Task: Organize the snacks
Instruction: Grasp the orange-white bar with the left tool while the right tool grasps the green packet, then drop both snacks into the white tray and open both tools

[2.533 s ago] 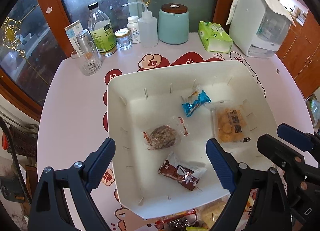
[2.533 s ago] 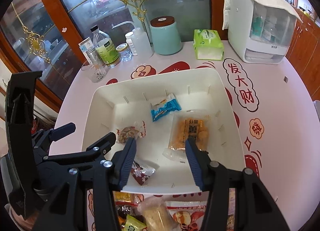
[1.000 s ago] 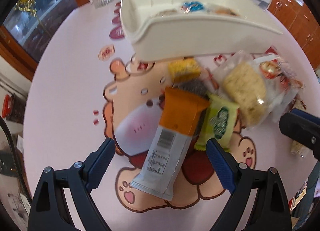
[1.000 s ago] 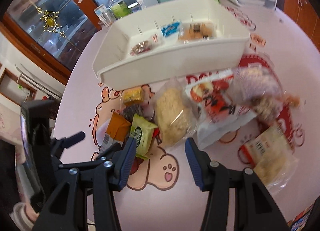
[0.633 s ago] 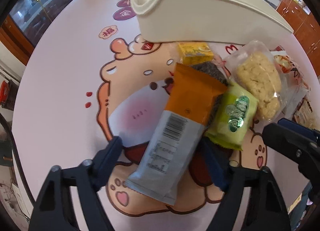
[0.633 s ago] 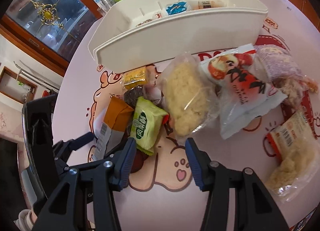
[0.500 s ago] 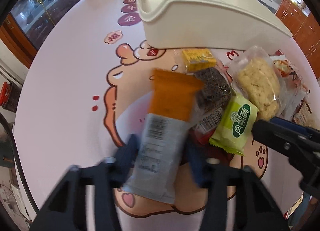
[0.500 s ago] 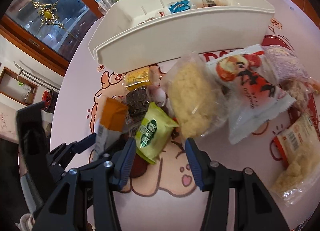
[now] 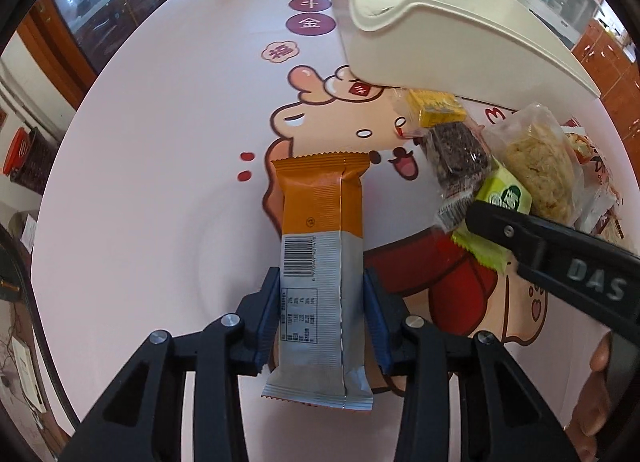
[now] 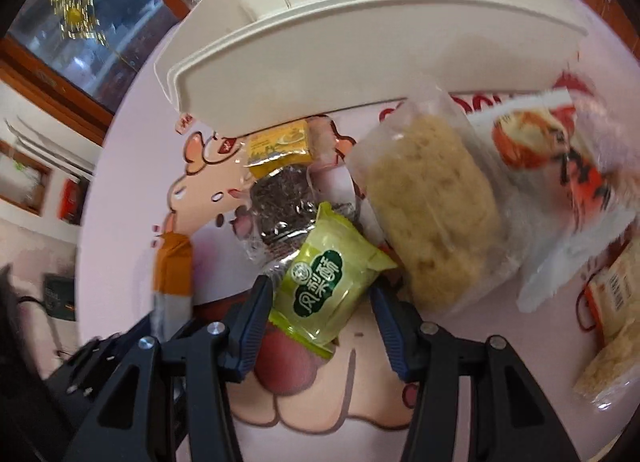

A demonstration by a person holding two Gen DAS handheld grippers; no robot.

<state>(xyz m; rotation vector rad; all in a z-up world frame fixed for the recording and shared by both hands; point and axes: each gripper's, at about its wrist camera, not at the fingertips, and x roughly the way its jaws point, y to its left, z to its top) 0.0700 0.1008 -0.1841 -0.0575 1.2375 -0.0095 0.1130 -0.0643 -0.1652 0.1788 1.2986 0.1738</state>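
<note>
My left gripper [image 9: 322, 314] clamps the orange-and-silver bar [image 9: 320, 238] above the pink table [image 9: 160, 141]. My right gripper [image 10: 322, 302] straddles the green pastry packet [image 10: 326, 278], pads not pressing. The white bin [image 10: 360, 49] hides most snacks inside; the red packet [image 10: 560, 157] is blurred.

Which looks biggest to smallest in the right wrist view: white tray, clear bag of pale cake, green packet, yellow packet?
1. white tray
2. clear bag of pale cake
3. green packet, though it sits nearest the camera between the right gripper fingers, which inflates it
4. yellow packet
</note>
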